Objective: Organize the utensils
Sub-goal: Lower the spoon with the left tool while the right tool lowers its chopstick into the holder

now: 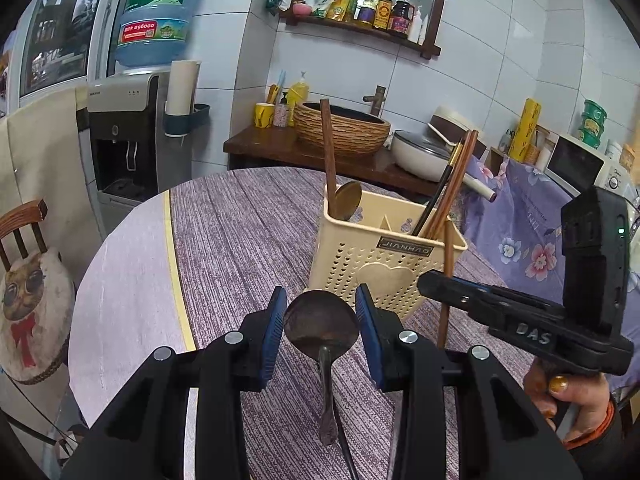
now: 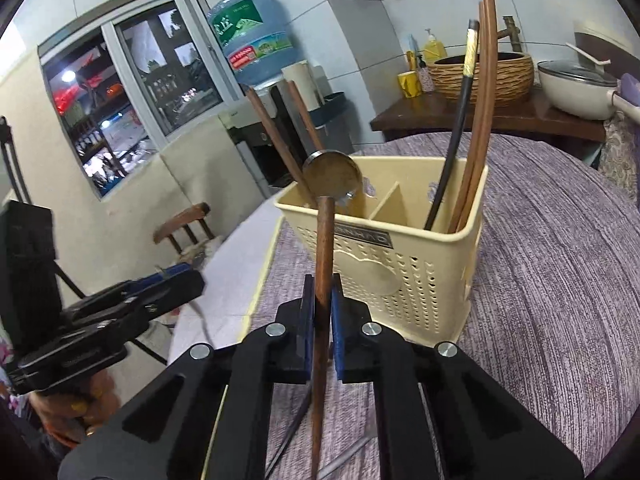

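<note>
While the left wrist view looks across the purple tablecloth (image 1: 248, 240), the left gripper (image 1: 322, 320) hangs released, its blue pads either side of a dark metal spoon (image 1: 320, 326) lying on the cloth, not touching it as far as I can tell; the cream utensil basket (image 1: 380, 256) stands just beyond, already holding chopsticks and a wooden ladle. From the right wrist view, the right gripper (image 2: 322, 308) is clenched on 1 brown chopstick (image 2: 323, 264), upright, just in front of the basket. I judge the step to be loading: the chopstick needs lifting over the rim into the right compartment beside the other chopsticks (image 2: 476, 120)
</note>
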`<state>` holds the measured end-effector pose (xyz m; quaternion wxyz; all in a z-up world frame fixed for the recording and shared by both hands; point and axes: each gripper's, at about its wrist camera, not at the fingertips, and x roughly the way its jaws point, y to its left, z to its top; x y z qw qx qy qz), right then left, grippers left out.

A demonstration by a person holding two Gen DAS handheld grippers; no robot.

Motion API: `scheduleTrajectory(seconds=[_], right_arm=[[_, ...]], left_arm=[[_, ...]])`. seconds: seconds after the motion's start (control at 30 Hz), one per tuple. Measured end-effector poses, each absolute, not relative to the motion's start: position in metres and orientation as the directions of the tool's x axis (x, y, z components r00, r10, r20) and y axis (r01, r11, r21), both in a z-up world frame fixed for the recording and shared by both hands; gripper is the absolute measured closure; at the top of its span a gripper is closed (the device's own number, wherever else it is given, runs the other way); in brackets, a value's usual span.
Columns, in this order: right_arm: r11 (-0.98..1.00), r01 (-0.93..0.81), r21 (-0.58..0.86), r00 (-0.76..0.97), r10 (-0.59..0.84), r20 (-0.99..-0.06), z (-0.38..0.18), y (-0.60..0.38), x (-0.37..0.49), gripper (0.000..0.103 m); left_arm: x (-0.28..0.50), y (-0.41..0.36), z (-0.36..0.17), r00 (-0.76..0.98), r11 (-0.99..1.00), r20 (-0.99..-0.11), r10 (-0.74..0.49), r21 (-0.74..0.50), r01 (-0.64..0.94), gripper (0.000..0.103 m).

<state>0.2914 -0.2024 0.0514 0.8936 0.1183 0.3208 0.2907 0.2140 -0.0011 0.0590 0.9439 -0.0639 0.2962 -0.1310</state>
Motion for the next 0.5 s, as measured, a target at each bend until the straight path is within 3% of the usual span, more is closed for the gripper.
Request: scheduleTrajectory(seconds=[0.27,0.5], right_arm=[[0.77,-0.505,0.39,0.665,0.635,-0.393,0.12,-0.222,0.274,0.095],[0.81,-0.496,0.313,0.786,0.572,-0.235,0.197,-0.239,0.273,0.095]], left_arm=[[0.218,-0.002,0.103,0.811,0.944,-0.486,-0.326,-0.204,0.258,0.067],[0.23,-0.014,0.168,0.869,0.938,-0.358,-0.341,-0.196,0.286,0.067]])
